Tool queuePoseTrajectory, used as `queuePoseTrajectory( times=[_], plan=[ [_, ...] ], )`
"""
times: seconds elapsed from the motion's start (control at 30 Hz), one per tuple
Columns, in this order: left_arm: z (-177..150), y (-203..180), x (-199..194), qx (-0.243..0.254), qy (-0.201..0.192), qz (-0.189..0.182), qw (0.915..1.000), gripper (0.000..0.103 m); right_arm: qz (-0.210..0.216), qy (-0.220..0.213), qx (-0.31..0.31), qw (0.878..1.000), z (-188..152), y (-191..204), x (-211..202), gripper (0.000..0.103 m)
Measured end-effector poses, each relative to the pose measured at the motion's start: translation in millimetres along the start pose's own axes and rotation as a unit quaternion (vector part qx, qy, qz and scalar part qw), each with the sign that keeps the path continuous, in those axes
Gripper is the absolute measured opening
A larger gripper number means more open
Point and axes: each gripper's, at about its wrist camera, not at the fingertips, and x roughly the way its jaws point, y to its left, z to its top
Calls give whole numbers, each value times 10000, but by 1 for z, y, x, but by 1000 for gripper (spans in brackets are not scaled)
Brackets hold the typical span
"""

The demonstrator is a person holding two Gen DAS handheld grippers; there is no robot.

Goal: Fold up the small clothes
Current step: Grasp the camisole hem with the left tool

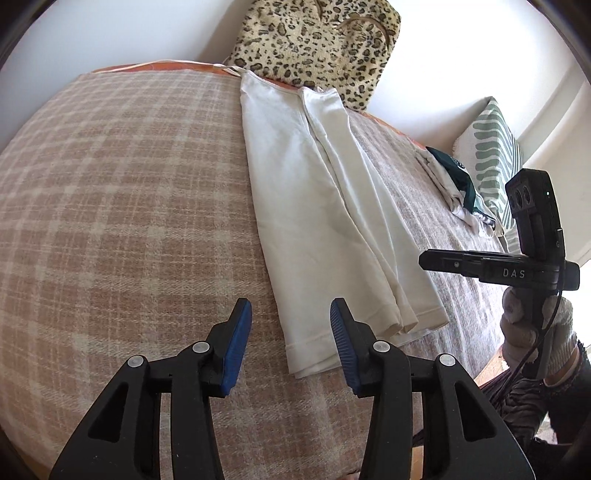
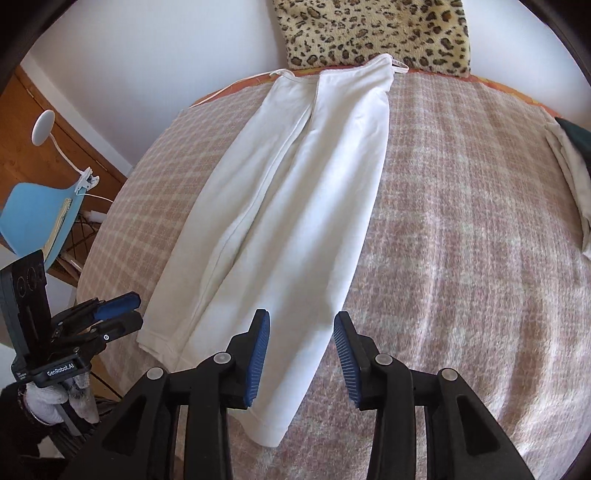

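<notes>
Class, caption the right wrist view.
Open right gripper above white garment lying lengthwise on plaid blanket.

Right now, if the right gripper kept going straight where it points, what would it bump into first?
Probably the white garment. The right gripper points down at the bed with jaws open and empty, and the garment's near hem lies between and just ahead of its fingers. Depth is hard to judge, so it might meet the checked blanket beside it.

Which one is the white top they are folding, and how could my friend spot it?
Find the bed with the pink checked blanket. A leopard-print cushion leans at its far edge, and from just below it a long white top with thin straps stretches towards the near edge. It lies flat, its sides folded in, unlike the crumpled white and dark green heap at the blanket's side.
</notes>
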Motion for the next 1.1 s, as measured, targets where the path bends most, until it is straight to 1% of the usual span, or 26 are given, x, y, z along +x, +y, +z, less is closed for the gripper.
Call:
queuePoseTrajectory(
  times=[0.03, 0.07, 0.13, 0.17, 0.2, 0.27, 0.3, 0.33, 0.4, 0.43, 0.5, 0.57, 0.6, 0.63, 0.67, 0.7, 0.73, 0.77, 0.8, 0.93, 0.97, 1.07, 1.1],
  plan=[
    [0, -1, 2, 11, 22, 1, 10000, 43, 109, 52, 114, 9999, -8, -5, 1, 39],
    [-1, -2, 3, 21, 43, -19, 10000, 40, 240, 100, 208, 9994, -14, -8, 2, 39],
    [-1, -2, 7, 40, 82, -49, 9999, 38, 484, 181, 310, 9982, -23, -10, 3, 39],
    [-2, -3, 9, 47, 100, -79, 9999, 31, 542, 185, 296, 9979, -26, -10, 3, 39],
    [-1, -4, 11, 68, 129, -96, 9998, 19, 565, 186, 242, 9979, -29, -8, 2, 37],
    [-1, -7, 15, 183, 134, -55, 9997, 7, 602, 198, 133, 9979, -33, -6, 3, 29],
    [-1, -8, 15, 242, 101, -29, 9997, 5, 630, 212, 93, 9977, -34, -5, 4, 20],
    [-1, -9, 15, 271, 81, -13, 9996, 4, 623, 224, 63, 9978, -35, -5, 6, 9],
    [-1, -7, 10, 259, -5, 16, 9997, 3, 570, 182, 60, 9982, -37, -7, 7, 1],
    [-1, -7, 6, 273, -82, 68, 9996, 3, 595, 163, 112, 9980, -38, -9, 5, 0],
    [-2, -6, -2, 375, -246, 162, 9989, 2, 588, 44, 117, 9982, -41, -13, -2, 0],
    [-3, -7, -1, 410, -191, 64, 9990, 2, 567, 8, 40, 9984, -43, -14, -4, 0],
    [-4, -7, 0, 385, -150, 68, 9991, 2, 628, 33, 11, 9980, -44, -14, -3, 1],
    [-6, -6, 1, 332, -150, 102, 9993, 2, 717, 71, 22, 9974, -45, -15, -1, 6],
    [-7, -4, 1, 256, -115, 107, 9995, 4, 734, 98, 86, 9972, -46, -16, 0, 9],
    [-8, -2, 3, 164, -36, 80, 9998, 12, 739, 124, 127, 9971, -49, -19, 0, 19],
    [-8, 0, 4, 63, 49, 52, 10000, 18, 792, 101, 154, 9967, -51, -20, 0, 36],
    [-8, 2, 4, -16, 97, 5, 10000, 28, 885, 23, 190, 9959, -53, -23, -3, 39],
    [-10, 3, 4, -64, 98, -84, 9999, 28, 923, -1, 209, 9955, -54, -25, -5, 40],
    [-11, 3, 6, -116, 157, -276, 9994, 28, 1240, 21, 322, 9918, -63, -42, -6, 40],
    [-12, 3, 6, -145, 149, -315, 9993, 28, 1290, -30, 351, 9910, -64, -44, -6, 40],
    [-12, 2, 8, -190, 168, -439, 9987, 25, 1435, -25, 423, 9887, -65, -54, -7, 35],
    [-12, 1, 9, -182, 179, -459, 9986, 15, 1518, -6, 429, 9875, -66, -59, -8, 33]
  ],
)
